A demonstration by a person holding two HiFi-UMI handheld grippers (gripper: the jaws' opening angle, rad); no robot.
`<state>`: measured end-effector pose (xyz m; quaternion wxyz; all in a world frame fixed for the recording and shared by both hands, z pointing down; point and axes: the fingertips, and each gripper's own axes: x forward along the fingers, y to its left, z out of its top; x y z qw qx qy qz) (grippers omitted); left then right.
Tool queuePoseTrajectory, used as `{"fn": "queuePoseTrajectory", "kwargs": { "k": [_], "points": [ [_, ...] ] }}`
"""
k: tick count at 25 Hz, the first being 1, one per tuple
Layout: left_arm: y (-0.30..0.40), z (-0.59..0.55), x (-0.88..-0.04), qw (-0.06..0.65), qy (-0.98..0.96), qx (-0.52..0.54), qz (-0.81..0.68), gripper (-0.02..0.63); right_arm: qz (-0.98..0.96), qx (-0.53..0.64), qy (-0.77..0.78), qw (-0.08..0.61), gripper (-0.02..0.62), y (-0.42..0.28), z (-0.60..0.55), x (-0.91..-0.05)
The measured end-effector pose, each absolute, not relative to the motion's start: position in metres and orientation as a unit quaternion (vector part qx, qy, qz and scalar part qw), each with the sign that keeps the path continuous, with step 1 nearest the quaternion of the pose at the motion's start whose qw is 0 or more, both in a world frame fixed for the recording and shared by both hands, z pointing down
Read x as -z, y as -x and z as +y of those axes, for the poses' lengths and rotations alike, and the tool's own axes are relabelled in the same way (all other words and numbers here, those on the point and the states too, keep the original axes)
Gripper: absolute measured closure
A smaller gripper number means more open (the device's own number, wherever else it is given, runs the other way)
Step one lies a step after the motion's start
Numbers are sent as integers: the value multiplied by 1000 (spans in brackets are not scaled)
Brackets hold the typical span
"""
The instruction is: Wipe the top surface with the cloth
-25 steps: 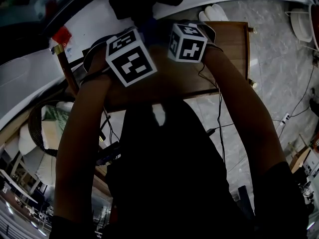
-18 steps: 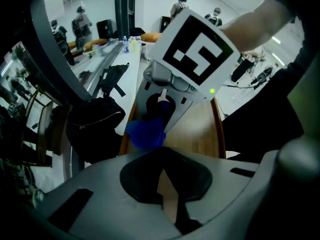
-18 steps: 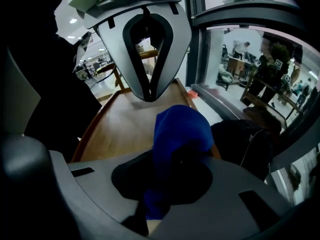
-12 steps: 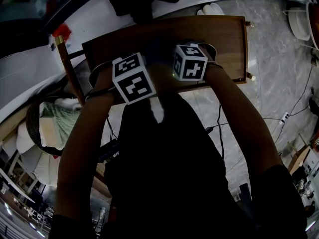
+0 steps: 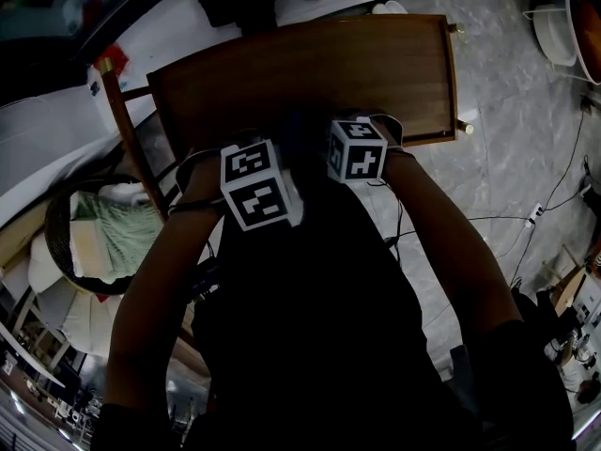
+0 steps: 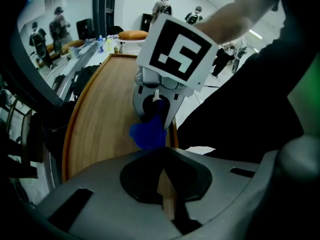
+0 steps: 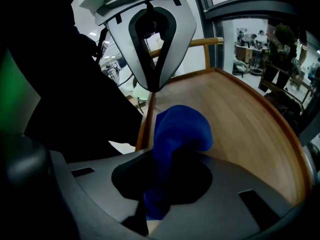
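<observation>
Wooden table top (image 5: 310, 73), one: more bare wood lies beyond the fingers than a second ago, as both tools have drawn back to its near rim, so a wiping stroke is probably ending. Grippers, two: right gripper (image 7: 152, 211) clamped on the cloth; left gripper (image 6: 165, 204) closed on nothing, close alongside. Blue cloth (image 7: 177, 129), one: bunched just ahead of the right fingers, by the rim.

1 wooden table top (image 5: 310, 73) with a raised rim. 1 blue cloth (image 7: 177, 129) sits on it at the near edge, directly under the right gripper (image 7: 150, 211), whose jaws pinch it. Bare wood runs ahead and right of that tool.
</observation>
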<state>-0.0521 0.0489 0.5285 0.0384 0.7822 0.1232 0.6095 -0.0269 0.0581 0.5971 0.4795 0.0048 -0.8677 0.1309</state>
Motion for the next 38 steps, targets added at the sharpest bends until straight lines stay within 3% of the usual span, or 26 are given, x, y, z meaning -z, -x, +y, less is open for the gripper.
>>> {"fn": "queuePoseTrajectory", "kwargs": {
  "k": [12, 16, 25, 38],
  "points": [
    [40, 43, -524, 48, -789, -603, 108, 598, -862, -154, 27, 482, 528, 28, 72, -593],
    [36, 8, -517, 49, -796, -598, 79, 598, -883, -126, -32, 452, 528, 17, 23, -565],
    [7, -114, -501, 19, -809, -587, 4, 598, -868, -17, -98, 486, 528, -22, -118, -534],
    [-14, -140, -522, 4, -799, -601, 31, 598, -862, -18, -102, 496, 528, -37, -150, -581]
  ]
}}
